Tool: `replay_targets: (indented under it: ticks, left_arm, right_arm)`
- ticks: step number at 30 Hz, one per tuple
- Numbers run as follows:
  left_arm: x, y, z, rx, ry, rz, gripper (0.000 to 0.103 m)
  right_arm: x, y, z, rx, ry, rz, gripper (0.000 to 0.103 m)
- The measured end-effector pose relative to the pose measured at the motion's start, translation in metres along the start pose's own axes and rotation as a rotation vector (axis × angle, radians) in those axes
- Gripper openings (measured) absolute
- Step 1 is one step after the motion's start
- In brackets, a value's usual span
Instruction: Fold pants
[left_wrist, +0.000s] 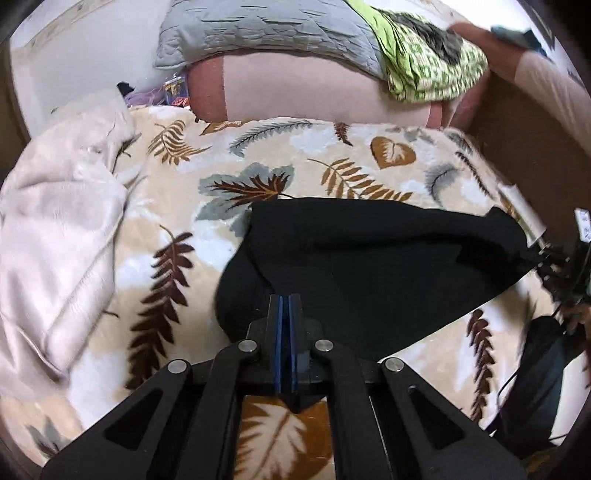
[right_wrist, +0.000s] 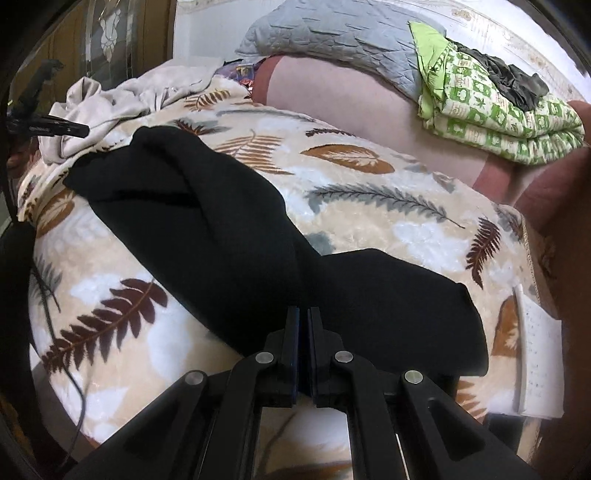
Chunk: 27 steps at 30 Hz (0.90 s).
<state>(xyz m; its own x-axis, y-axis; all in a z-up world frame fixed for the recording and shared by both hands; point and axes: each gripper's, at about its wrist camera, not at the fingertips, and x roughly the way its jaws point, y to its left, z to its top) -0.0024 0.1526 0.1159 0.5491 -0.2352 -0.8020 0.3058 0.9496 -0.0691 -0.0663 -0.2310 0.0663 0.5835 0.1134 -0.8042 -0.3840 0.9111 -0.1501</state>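
Left wrist view: left claw (left_wrist: 284, 301) pinched shut on the near edge of black pants (left_wrist: 369, 258). Right claw (right_wrist: 303, 314) likewise clamped on pants edge. Pants lie bunched on leaf-print blanket (left_wrist: 332, 162) on the bed; beige cloth (left_wrist: 62, 221) left of pants.

bedding: leaf-print fleece blanket (left_wrist: 332, 162) covers the bed
left side: crumpled beige throw (left_wrist: 62, 221), lying on the blanket
far end: pink pillow (left_wrist: 306, 92), grey quilted pillow (left_wrist: 266, 29) resting on top of it
beside grey pillow: folded green-and-white patterned cloth (right_wrist: 498, 114), dark garment (right_wrist: 506, 81) on top
right bed edge: white notepad (right_wrist: 539, 354)
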Motion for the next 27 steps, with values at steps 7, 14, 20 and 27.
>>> replay_targets:
  ticks: [7, 14, 20, 27]
  left_arm:
    - [0.014, 0.0, -0.011, -0.134, -0.017, -0.032, 0.061]
    - [0.022, -0.014, -0.008, -0.05, 0.017, 0.012, 0.062]
    - [0.02, -0.003, 0.001, -0.06, 0.007, -0.078, 0.078]
    - [0.051, 0.024, 0.014, -0.163, 0.046, -0.091, 0.078]
  right_arm:
    - [0.007, -0.007, 0.004, 0.01, -0.002, 0.007, 0.003]
    - [0.01, -0.008, 0.01, 0.001, 0.014, -0.012, 0.003]
    - [0.013, -0.029, 0.029, 0.088, -0.005, -0.015, 0.003]
    - [-0.017, -0.018, 0.059, 0.051, -0.101, 0.009, 0.051]
